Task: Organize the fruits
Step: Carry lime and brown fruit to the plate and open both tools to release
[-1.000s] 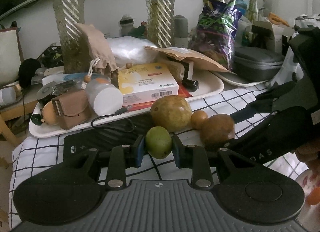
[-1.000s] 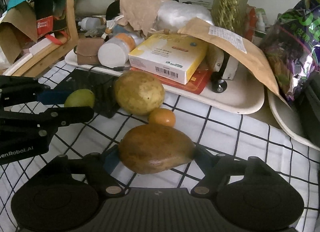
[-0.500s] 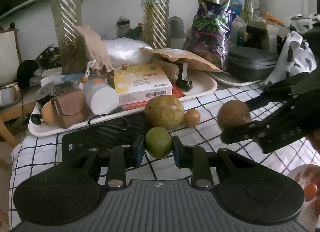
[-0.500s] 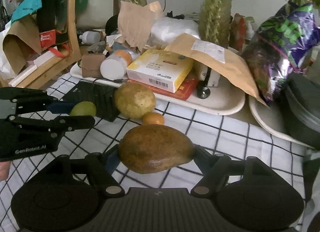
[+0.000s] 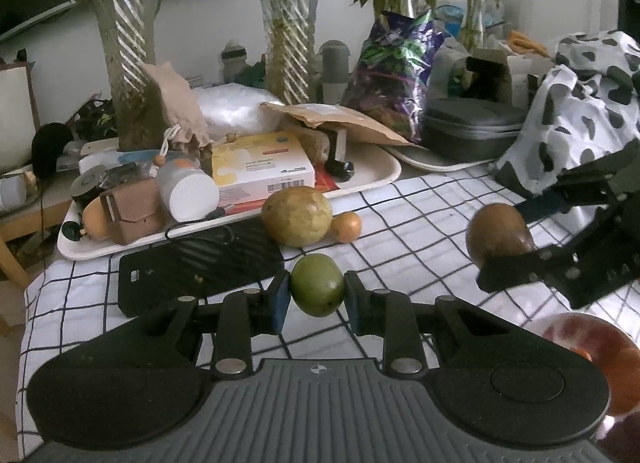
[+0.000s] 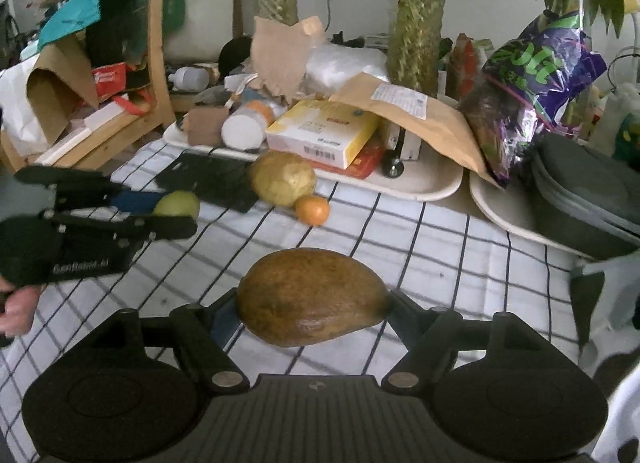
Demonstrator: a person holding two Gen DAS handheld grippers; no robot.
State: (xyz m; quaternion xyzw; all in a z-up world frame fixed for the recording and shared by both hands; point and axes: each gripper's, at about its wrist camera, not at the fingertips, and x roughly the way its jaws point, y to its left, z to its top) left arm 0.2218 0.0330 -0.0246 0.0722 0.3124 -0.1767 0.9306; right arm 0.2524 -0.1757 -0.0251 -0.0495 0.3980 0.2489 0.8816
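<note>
We see the left tool [image 5: 318,297] closed down narrow, its blue pads pressed on either side of a small round green fruit [image 5: 318,285], which hangs clear above the white cloth with a dark grid pattern [image 5: 420,207] covering the worktop. From the right wrist view that same tool [image 6: 176,211] sits at the left edge, green fruit [image 6: 177,204] between its fingers.

Right tool [image 6: 312,305]: jaws spread wide, clamped on the two ends of a large brown oval mango-shaped fruit [image 6: 312,297], carried off the cloth. In the left view it [image 5: 500,235] shows at the right, the brown fruit [image 5: 498,233] in its grip.

Lying on the cloth, touching each other: a big yellow-green round fruit [image 5: 297,216] and a small orange fruit [image 5: 346,226], just in front of a cream plastic tray [image 5: 372,179] piled with clutter. A flat black device [image 5: 192,267] lies near them.

Writing: white lettering on the left tool's black body reads roughly "GenRobot.AI", blurred. A yellow and white cardboard box [image 6: 324,133] on the tray carries a barcode; its text is too small to read. The purple foil bag [image 6: 536,75] has large green letters we cannot make out.
</note>
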